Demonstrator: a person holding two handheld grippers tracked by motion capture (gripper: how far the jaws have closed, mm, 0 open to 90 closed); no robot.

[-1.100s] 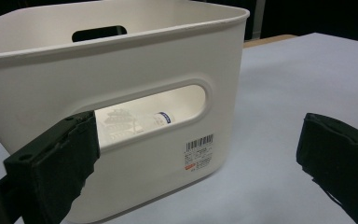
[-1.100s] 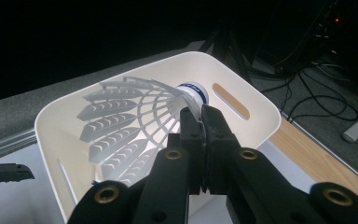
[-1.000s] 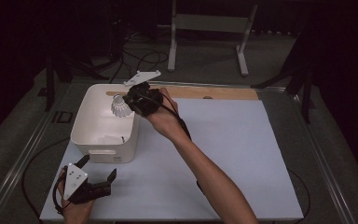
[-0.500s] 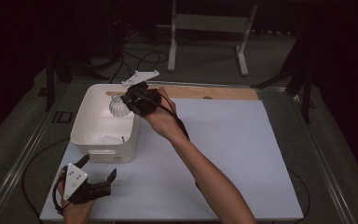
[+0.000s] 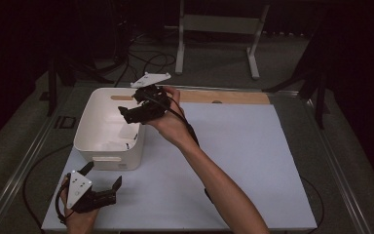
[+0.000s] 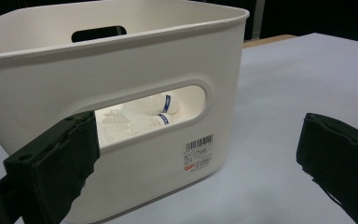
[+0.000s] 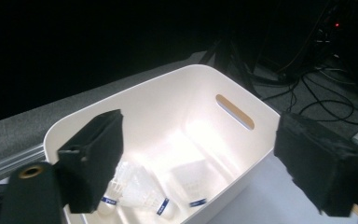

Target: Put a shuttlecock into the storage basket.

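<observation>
We see the shuttlecocks [image 7: 137, 198] lying on the floor of the white bin [image 5: 90, 124], white feathered ones with blue bands round their cork ends. In the right gripper view they sit at the near end of the bin, close together and touching or nearly so; how many there are we cannot tell for certain, as the feathers blur into the bright bottom. In the left gripper view the same shuttlecocks [image 6: 156, 112] show through the slot handle in the bin's near wall, above a small barcode label [image 6: 198, 151].

The bin stands on the left part of the pale table sheet [image 5: 253, 161], towards the far side, with a wooden strip [image 5: 224, 97] running along the table's far edge just beyond it.

Our right gripper [image 5: 136, 109] hangs over the bin's right rim, held in a hand whose forearm crosses the sheet from the near edge. Its jaws stand wide apart with nothing between them, and they look down into the bin from above the shuttlecocks.

Our left gripper [image 5: 102, 187] rests low at the near left corner of the sheet, just near of the bin and apart from it. Its jaws too are spread and empty, pointed at the bin's near wall.
</observation>
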